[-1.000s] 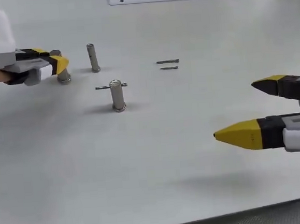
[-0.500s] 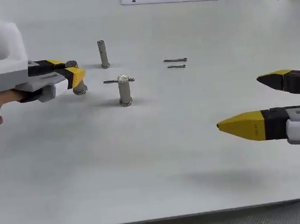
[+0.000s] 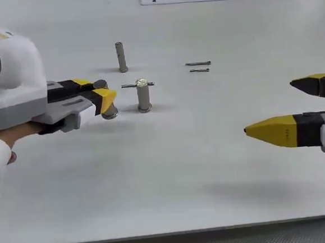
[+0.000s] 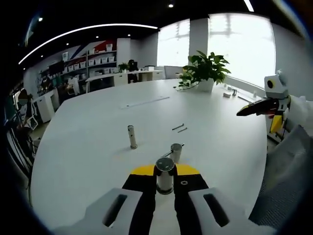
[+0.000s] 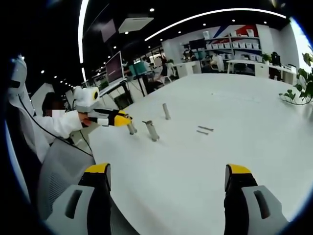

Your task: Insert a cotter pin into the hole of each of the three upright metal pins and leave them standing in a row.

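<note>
The left gripper [image 3: 105, 96] is clamping an upright metal pin [image 4: 165, 177] between its yellow-tipped jaws, gripping it around the shaft. Whether the pin's base is touching the white table [image 3: 172, 171] is hard to tell. Just ahead of those jaws and slightly to the right, a second upright pin [image 3: 144, 97] is standing with a cotter pin [image 3: 130, 86] sitting crosswise through its head. Farther ahead and to the left, a third pin [image 3: 121, 57] is standing bare. Two loose cotter pins [image 3: 198, 64] are lying side by side beyond, toward the right. The right gripper [image 3: 269, 107] is hovering well apart over bare table, its jaws spread wide and holding nothing.
</note>
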`<state>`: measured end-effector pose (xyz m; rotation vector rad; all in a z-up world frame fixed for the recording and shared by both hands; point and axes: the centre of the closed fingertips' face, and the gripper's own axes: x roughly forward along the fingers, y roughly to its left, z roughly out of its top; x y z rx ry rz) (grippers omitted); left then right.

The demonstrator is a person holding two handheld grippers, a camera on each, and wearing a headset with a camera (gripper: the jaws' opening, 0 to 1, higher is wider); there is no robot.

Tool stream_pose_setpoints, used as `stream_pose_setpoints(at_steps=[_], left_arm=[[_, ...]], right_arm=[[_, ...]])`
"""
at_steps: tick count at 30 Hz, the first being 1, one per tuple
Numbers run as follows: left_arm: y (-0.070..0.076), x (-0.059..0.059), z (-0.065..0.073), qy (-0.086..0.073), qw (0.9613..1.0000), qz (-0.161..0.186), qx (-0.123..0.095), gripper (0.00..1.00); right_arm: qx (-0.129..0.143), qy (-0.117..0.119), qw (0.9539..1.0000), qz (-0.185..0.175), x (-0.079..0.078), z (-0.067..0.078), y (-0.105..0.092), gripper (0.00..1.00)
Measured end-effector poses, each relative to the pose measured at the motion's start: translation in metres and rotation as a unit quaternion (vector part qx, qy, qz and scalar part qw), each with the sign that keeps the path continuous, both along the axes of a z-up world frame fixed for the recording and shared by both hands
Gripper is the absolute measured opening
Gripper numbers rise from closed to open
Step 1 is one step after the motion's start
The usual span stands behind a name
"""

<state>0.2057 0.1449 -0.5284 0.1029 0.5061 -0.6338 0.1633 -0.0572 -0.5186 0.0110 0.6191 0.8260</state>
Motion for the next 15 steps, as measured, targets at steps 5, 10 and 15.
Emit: stream_pose_setpoints(at_steps=[5, 10, 15], left_arm=[[-0.014, -0.008, -0.006, 0.008, 0.9998, -0.016, 0.0, 0.09], [-0.027, -0.012, -0.012, 0.012, 0.9993, -0.035, 0.007, 0.09], [-0.039, -0.014, -0.019, 0.018, 0.9986, -0.048, 0.013, 0.09]], right_arm=[[0.001, 0.003, 1.0, -0.003, -0.004, -0.001, -0.001, 0.95], [0.01, 0.004, 0.9999, -0.006, -0.009, -0.001, 0.002, 0.95], [0.007, 0.007, 0.9999, -0.004, -0.011, -0.003, 0.002, 0.95]])
